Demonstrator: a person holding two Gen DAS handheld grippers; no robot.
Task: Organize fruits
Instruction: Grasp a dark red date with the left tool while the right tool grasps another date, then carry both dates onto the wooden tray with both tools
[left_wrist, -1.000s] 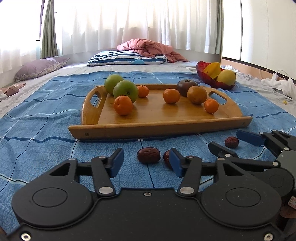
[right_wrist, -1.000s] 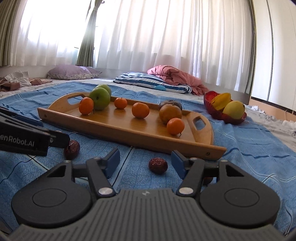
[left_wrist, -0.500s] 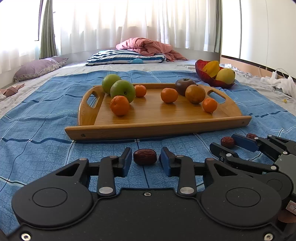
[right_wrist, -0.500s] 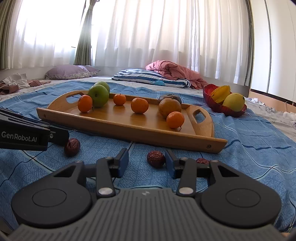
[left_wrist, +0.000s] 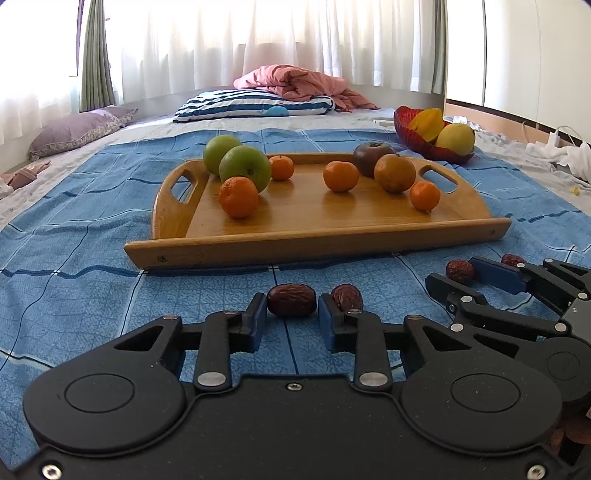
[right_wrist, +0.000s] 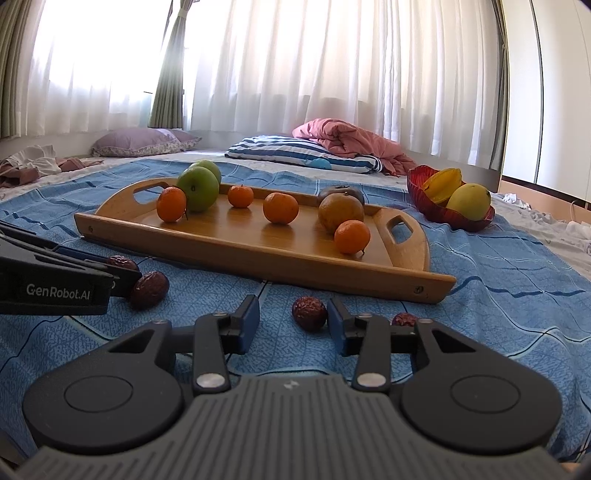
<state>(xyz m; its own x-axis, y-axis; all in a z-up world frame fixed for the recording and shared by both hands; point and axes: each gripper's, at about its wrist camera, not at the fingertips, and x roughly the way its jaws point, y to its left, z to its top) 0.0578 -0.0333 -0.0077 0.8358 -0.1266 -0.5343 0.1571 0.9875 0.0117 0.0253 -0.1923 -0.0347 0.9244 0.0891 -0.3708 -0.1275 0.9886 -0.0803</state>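
Note:
A wooden tray (left_wrist: 332, 242) on the blue blanket holds green apples (left_wrist: 244, 168), several tangerines (left_wrist: 238, 196) and two brown fruits (left_wrist: 394, 172). My left gripper (left_wrist: 291, 308) is shut on a red date (left_wrist: 291, 300); a second date (left_wrist: 346, 296) lies just right of it. My right gripper (right_wrist: 293, 319) is open, low over the blanket, with a date (right_wrist: 309, 313) between its fingers near the right one and another date (right_wrist: 404, 319) behind the right finger. The held date also shows in the right wrist view (right_wrist: 149, 288).
A red bowl (left_wrist: 424, 147) with a starfruit and a mango stands behind the tray's right end. A striped pillow (left_wrist: 255, 105), a pink quilt and a purple pillow (left_wrist: 77, 129) lie at the back. White clothes lie at the far right.
My left gripper's fingers have closed in from wide open onto the date. My right gripper has narrowed and moved forward around its date.

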